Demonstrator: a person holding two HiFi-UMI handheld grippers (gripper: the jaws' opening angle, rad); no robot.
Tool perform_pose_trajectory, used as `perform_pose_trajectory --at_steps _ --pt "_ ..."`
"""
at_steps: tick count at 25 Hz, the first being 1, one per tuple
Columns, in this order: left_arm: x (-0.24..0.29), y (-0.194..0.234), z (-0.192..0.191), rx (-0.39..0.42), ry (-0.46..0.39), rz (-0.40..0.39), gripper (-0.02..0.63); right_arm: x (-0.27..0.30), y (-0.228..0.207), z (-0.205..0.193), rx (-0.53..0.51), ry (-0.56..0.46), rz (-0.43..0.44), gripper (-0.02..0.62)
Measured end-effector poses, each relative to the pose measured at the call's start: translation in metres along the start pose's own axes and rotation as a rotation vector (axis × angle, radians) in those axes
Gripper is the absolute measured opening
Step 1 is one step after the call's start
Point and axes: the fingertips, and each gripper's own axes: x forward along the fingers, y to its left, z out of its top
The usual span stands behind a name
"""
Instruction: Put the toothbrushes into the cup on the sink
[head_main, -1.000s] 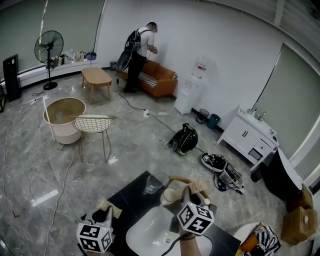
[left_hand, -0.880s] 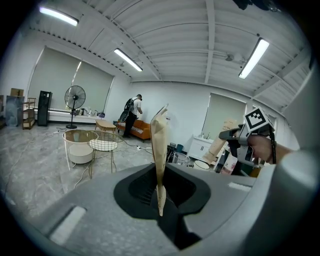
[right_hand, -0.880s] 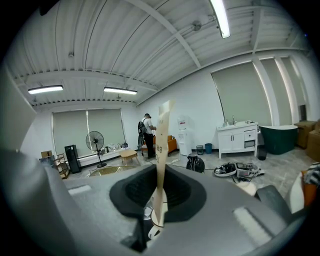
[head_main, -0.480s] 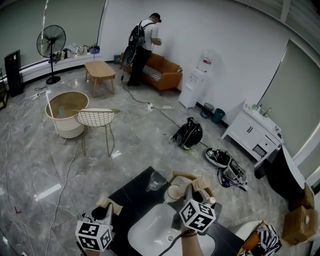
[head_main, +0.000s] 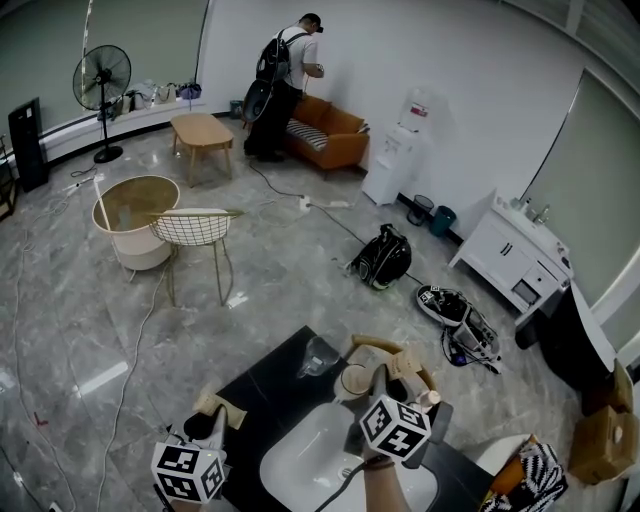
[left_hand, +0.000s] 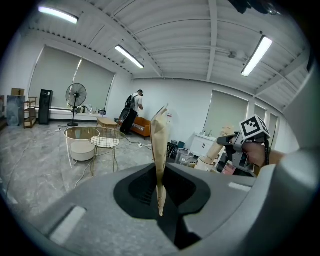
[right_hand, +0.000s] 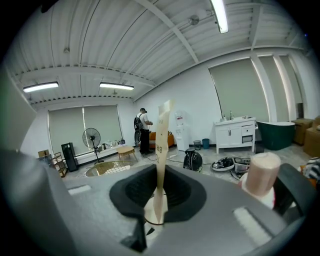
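My left gripper (head_main: 212, 428) hangs over the counter's left corner, shut on a toothbrush in a brown paper wrapper (left_hand: 160, 150) that stands upright between the jaws. My right gripper (head_main: 386, 388) is beyond the white sink (head_main: 300, 470), shut on a second wrapped toothbrush (right_hand: 162, 145). This one's lower end sits just above the tan cup (head_main: 355, 381). The cup's rim (right_hand: 150, 214) shows right under the right jaws. In the left gripper view, the cup (left_hand: 205, 163) stands to the right with the right gripper (left_hand: 235, 145) over it.
A clear glass tumbler (head_main: 318, 355) stands on the black counter (head_main: 270, 400) left of the cup. A bottle with a tan cap (right_hand: 260, 175) is close on the right. A curved tan holder (head_main: 375, 348) lies behind the cup. A person (head_main: 285, 70) stands by the far sofa.
My right gripper has sunk a little with its toothbrush, closer to the cup. The left gripper has stayed put. The head view has shifted slightly.
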Motion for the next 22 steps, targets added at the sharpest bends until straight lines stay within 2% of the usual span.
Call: perform_pose_trajectory --at_steps 22 --pt "0.01 0.011 -0.008 -0.015 0.021 0.001 0.04 0.02 -0.006 -0.03 0.022 0.057 -0.04 0.037"
